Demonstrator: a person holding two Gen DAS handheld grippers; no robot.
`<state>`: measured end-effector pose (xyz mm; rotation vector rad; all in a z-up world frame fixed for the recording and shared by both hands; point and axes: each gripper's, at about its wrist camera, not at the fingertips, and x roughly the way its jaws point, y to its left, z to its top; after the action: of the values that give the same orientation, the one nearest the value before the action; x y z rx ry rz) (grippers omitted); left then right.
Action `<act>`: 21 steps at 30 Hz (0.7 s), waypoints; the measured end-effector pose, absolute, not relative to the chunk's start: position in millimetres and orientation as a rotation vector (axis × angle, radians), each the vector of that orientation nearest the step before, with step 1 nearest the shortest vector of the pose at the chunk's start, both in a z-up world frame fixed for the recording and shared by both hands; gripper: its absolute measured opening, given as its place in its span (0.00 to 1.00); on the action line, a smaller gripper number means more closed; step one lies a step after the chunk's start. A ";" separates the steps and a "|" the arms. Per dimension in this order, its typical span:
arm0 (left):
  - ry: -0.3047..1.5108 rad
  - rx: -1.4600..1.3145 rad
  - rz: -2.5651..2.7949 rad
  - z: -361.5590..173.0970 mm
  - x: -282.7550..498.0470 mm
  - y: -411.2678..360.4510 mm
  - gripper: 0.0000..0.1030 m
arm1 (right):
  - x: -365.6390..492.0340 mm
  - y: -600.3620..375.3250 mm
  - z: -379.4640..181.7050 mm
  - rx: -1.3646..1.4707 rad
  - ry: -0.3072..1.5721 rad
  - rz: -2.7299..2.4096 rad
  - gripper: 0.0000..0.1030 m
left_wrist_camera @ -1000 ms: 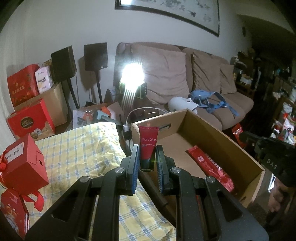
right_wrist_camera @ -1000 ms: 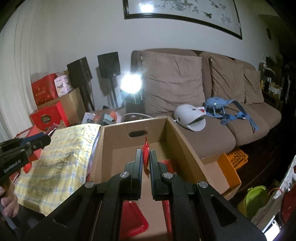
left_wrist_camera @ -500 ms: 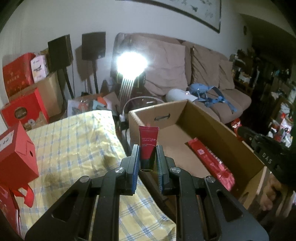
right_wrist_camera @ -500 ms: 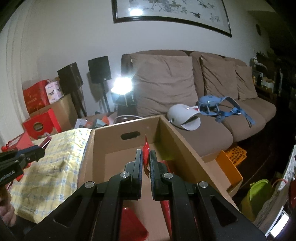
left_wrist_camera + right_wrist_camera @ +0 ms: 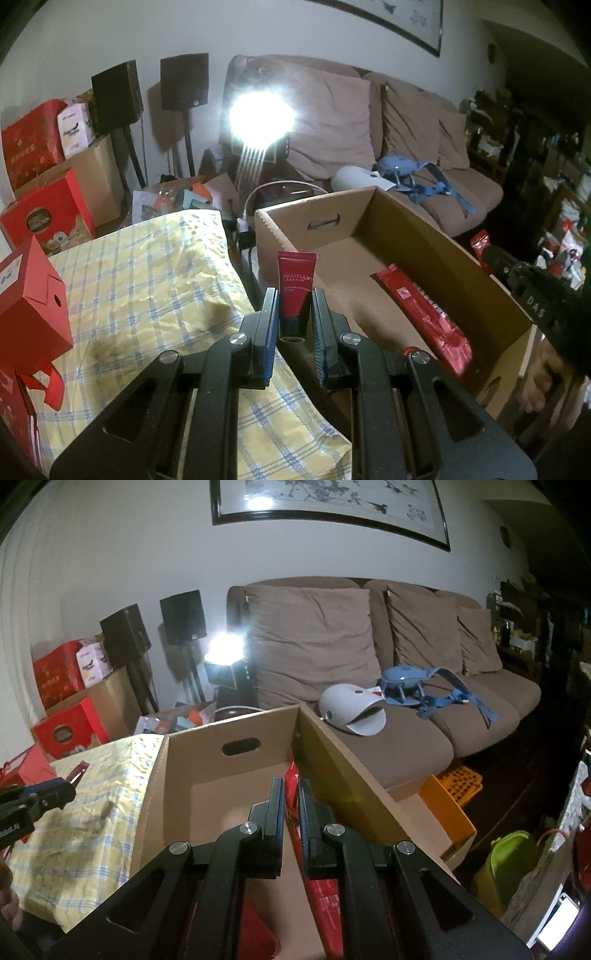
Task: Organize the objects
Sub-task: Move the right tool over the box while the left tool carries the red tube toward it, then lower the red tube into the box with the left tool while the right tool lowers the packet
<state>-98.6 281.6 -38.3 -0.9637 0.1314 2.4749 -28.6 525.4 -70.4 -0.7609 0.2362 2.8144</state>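
Observation:
My left gripper [image 5: 294, 295] is shut on a small red cream tube [image 5: 296, 280] that stands cap-down between its blue pads, at the near left wall of an open cardboard box [image 5: 317, 221]. A long red packet [image 5: 424, 310] lies on the box floor. In the right wrist view my right gripper [image 5: 291, 788] is shut on a thin red packet [image 5: 292, 775], held edge-on inside the cardboard box [image 5: 236, 744]. The left gripper [image 5: 37, 797] shows at the left edge there, over the yellow checked cloth [image 5: 92, 805].
Red gift boxes [image 5: 29, 295] stand on the yellow checked cloth [image 5: 147, 277] at left. A brown sofa [image 5: 369, 646] with a white helmet-like object [image 5: 347, 709] and a blue harness [image 5: 424, 686] lies behind the box. A bright lamp [image 5: 258, 114] glares. An orange bin [image 5: 447, 797] sits right.
Both views have sunk a little, so the box sits nearer and higher in frame. Each gripper keeps its hold on its red item.

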 end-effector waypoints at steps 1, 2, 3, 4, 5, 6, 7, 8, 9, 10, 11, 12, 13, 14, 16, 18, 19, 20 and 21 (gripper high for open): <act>0.129 -0.962 2.474 -37.7 -98.4 281.9 0.15 | -29.0 525.0 -71.0 -0.766 0.235 2.816 0.06; 0.126 -0.960 2.474 -36.6 -99.3 282.0 0.15 | -29.0 524.2 -71.1 -0.769 0.231 2.816 0.06; 0.124 -0.958 2.474 -36.2 -99.5 282.2 0.15 | -29.2 524.1 -71.5 -0.772 0.229 2.817 0.06; 0.125 -0.956 2.472 -35.7 -99.8 283.1 0.15 | -29.5 524.0 -71.7 -0.774 0.228 2.817 0.06; 0.130 -0.953 2.468 -35.2 -100.4 284.6 0.15 | -29.8 523.7 -72.0 -0.778 0.227 2.817 0.06; 0.135 -0.951 2.466 -34.9 -100.5 286.5 0.15 | -30.9 523.2 -72.0 -0.783 0.225 2.816 0.06; 0.138 -0.948 2.463 -34.5 -100.6 288.3 0.15 | -31.5 523.4 -72.5 -0.787 0.224 2.814 0.06; 0.141 -0.946 2.459 -34.3 -100.8 290.1 0.15 | -31.9 523.6 -73.3 -0.794 0.224 2.813 0.06; 0.142 -0.945 2.456 -34.1 -101.2 291.4 0.15 | -32.0 523.5 -73.7 -0.797 0.223 2.812 0.06; 0.142 -0.945 2.453 -34.0 -101.3 292.6 0.15 | -32.2 523.4 -73.9 -0.800 0.219 2.808 0.06; 0.139 -0.944 2.450 -34.0 -101.9 293.9 0.15 | -32.3 523.4 -74.1 -0.802 0.213 2.806 0.06; 0.139 -0.945 2.447 -34.2 -102.1 295.3 0.15 | -32.4 523.5 -74.2 -0.803 0.209 2.805 0.06; 0.139 -0.945 2.446 -34.1 -101.7 296.6 0.15 | -32.2 523.5 -74.7 -0.805 0.211 2.803 0.06; 0.140 -0.945 2.444 -34.0 -101.8 297.6 0.15 | -32.4 523.8 -75.0 -0.808 0.214 2.803 0.06; 0.141 -0.941 2.439 -33.3 -101.3 299.4 0.15 | -32.9 524.4 -75.7 -0.814 0.215 2.801 0.06; 0.147 -0.934 2.437 -32.3 -100.8 301.6 0.15 | -33.3 524.8 -76.1 -0.817 0.216 2.800 0.06; 0.149 -0.933 2.436 -32.3 -100.9 302.8 0.15 | -33.6 524.6 -76.4 -0.820 0.219 2.800 0.06; 0.149 -0.933 2.434 -32.6 -101.0 303.4 0.15 | -33.7 524.8 -76.7 -0.821 0.219 2.799 0.06; 0.149 -0.934 2.432 -32.7 -101.6 304.0 0.15 | -33.9 525.0 -77.0 -0.822 0.220 2.799 0.06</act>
<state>-101.6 304.0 -32.7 -0.9336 0.1488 2.4319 -33.9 525.0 -77.0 -0.8223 0.2197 2.7986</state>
